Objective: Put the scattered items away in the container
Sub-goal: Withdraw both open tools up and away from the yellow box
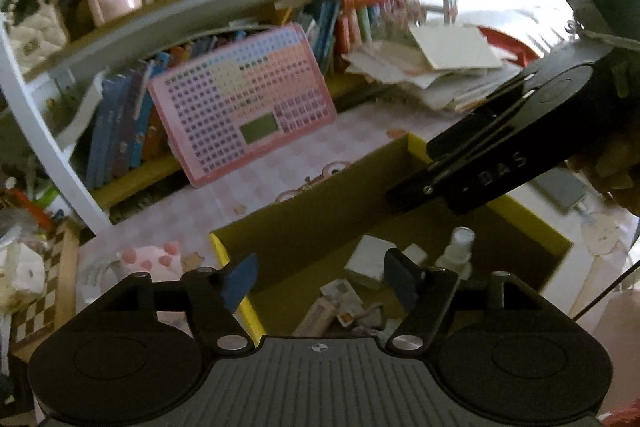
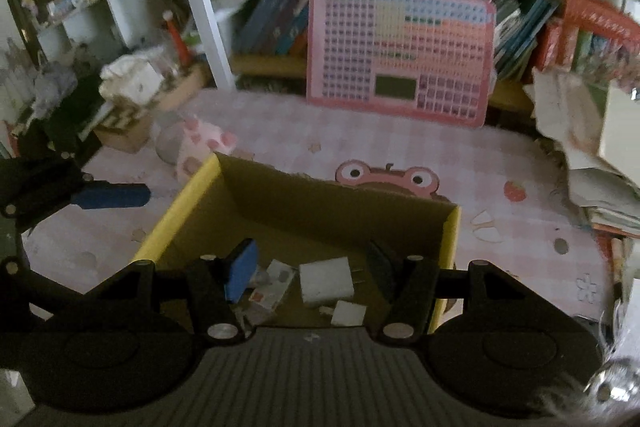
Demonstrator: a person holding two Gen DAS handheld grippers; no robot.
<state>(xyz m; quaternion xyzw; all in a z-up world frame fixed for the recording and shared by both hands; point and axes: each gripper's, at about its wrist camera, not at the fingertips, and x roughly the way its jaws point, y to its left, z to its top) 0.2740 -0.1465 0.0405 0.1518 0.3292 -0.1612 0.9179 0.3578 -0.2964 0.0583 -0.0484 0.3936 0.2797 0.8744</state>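
A yellow-rimmed cardboard box (image 1: 532,217) (image 2: 180,203) stands on the pink checked mat. Inside lie a white charger block (image 2: 326,281) (image 1: 366,259), a small white square piece (image 2: 349,313), a small clear bottle (image 1: 456,251), a tube (image 1: 316,317) and small cards or packets (image 2: 272,287). My left gripper (image 1: 320,277) is open and empty, over the box's near left edge. My right gripper (image 2: 308,273) is open and empty above the box's inside; it shows in the left wrist view (image 1: 500,151) over the box's far right side. The left gripper's blue finger (image 2: 112,195) shows left of the box.
A pink keyboard toy (image 2: 400,59) (image 1: 244,103) leans on a shelf of books behind the mat. A pink plush (image 2: 204,147) and a jar (image 2: 168,143) sit by the box's far left corner. Paper piles (image 2: 592,155) lie right. A checkered box (image 1: 44,287) is left.
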